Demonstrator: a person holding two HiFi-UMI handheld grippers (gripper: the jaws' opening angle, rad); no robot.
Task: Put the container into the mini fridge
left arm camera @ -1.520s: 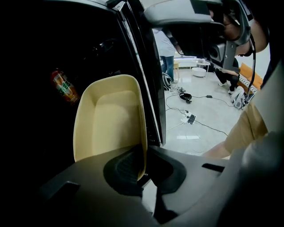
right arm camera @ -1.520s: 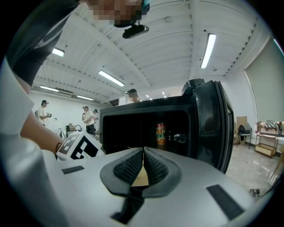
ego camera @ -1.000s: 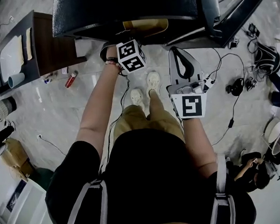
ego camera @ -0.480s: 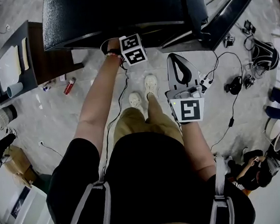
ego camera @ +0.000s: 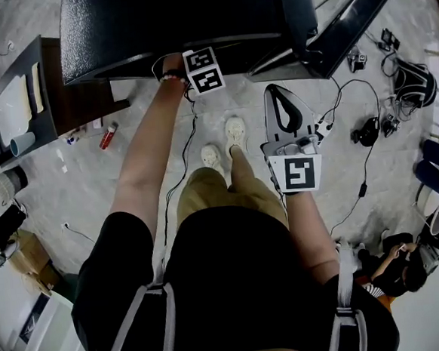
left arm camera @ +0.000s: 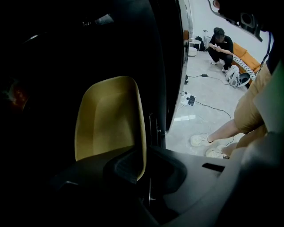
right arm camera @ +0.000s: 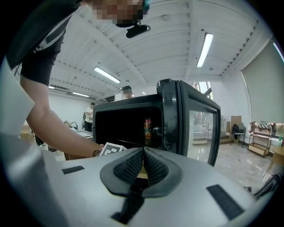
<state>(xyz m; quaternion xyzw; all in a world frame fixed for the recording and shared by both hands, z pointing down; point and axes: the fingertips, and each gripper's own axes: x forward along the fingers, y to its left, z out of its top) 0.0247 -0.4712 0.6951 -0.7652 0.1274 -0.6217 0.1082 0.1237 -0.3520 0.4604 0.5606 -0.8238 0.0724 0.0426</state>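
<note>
The black mini fridge [ego camera: 169,16] stands open, its door [ego camera: 351,24] swung to the right. My left gripper reaches into it; in the head view only its marker cube [ego camera: 202,70] shows at the fridge's front edge. In the left gripper view the left gripper [left arm camera: 144,170] is shut on the thin wall of a yellow container [left arm camera: 108,117], held upright in the dark interior. My right gripper [ego camera: 278,98] hangs in front of the fridge, shut and holding nothing. In the right gripper view its pads [right arm camera: 133,166] meet, with the fridge [right arm camera: 128,124] and glass door [right arm camera: 195,128] beyond.
A can [right arm camera: 147,131] stands inside the fridge. A dark side table [ego camera: 25,103] with a cup [ego camera: 21,141] is at the left; a red can [ego camera: 110,134] lies on the floor. Cables and headphones [ego camera: 367,131] lie at the right. A person [left arm camera: 219,42] crouches nearby.
My left gripper has moved further into the fridge. The yellow container showed under the fridge's top edge a second ago and is now hidden in the head view. The right gripper barely moved.
</note>
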